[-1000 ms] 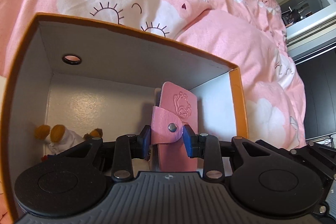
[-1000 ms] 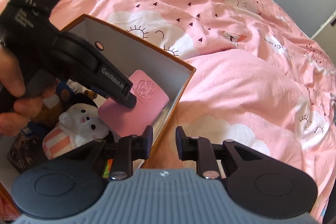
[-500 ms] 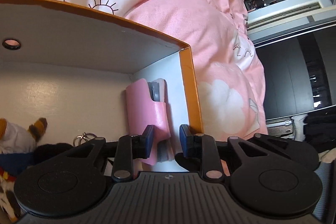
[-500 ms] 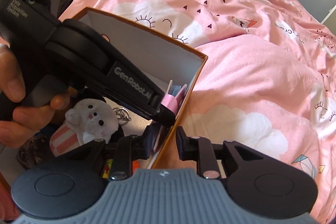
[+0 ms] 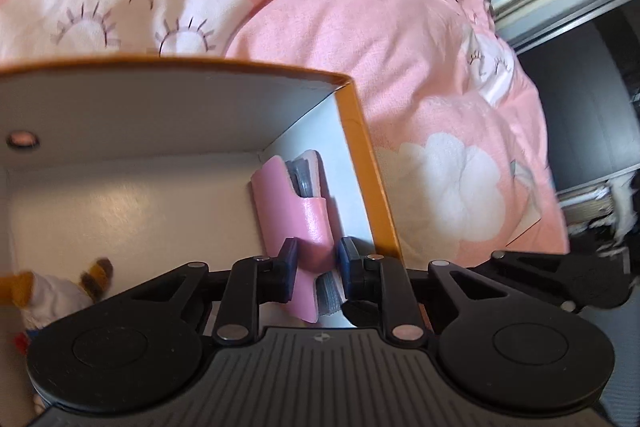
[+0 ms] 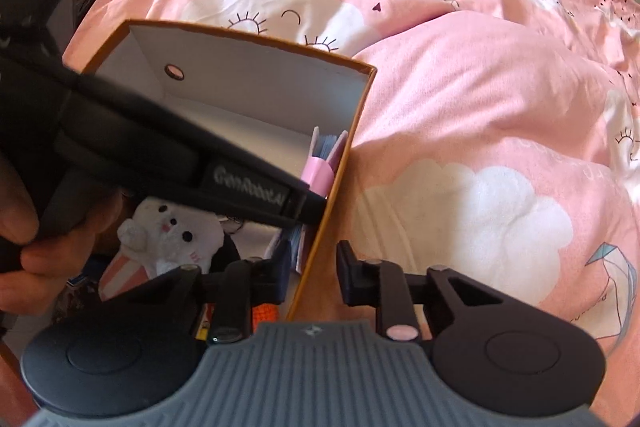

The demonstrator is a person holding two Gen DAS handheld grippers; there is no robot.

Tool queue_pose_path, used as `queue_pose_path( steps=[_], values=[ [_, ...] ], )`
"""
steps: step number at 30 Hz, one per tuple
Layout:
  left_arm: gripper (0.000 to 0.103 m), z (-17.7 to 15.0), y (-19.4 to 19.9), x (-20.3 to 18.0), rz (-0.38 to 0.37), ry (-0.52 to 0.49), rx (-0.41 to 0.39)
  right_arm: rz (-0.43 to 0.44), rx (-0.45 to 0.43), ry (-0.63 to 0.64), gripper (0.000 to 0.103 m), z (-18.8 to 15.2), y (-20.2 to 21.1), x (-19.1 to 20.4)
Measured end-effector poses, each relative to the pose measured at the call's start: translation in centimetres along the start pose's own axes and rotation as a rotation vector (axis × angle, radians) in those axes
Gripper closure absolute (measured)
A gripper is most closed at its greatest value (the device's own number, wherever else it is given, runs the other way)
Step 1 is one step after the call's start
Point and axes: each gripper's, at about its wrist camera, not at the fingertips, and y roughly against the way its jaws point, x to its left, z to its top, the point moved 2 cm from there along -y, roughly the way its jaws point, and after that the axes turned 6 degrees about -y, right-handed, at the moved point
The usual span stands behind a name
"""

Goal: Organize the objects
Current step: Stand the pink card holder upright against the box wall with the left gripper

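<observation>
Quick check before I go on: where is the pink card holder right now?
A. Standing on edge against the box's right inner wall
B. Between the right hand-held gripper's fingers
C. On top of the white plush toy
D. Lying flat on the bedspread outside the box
A: the pink card holder stands on edge against the inner wall of the box, between the fingers of the left hand-held gripper.

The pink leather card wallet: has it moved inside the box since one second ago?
Yes. The pink leather card wallet went from the box's middle to stand against the orange-rimmed cardboard box's right wall, near its far corner.
</observation>
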Motion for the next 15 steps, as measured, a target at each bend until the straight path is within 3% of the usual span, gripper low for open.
queue_pose_path(
  steps=[5,11,15],
  values=[
    [0.082,-0.1,-0.2,-0.4,0.004,-0.029,0.023,0.009,0.003,0.003,0.084,-1.0,-0.5,0.3],
    [0.081,0.0,-0.4,0.3,-0.052,0.046,-0.001,-0.006,0.026,-0.009,0.083,-0.9,-1.0,-0.2],
    [0.077,0.1,0.6,0.4,-0.063,0.018,-0.028,0.011,0.016,-0.028,0.079,-0.8,-0.8,-0.5]
  ],
)
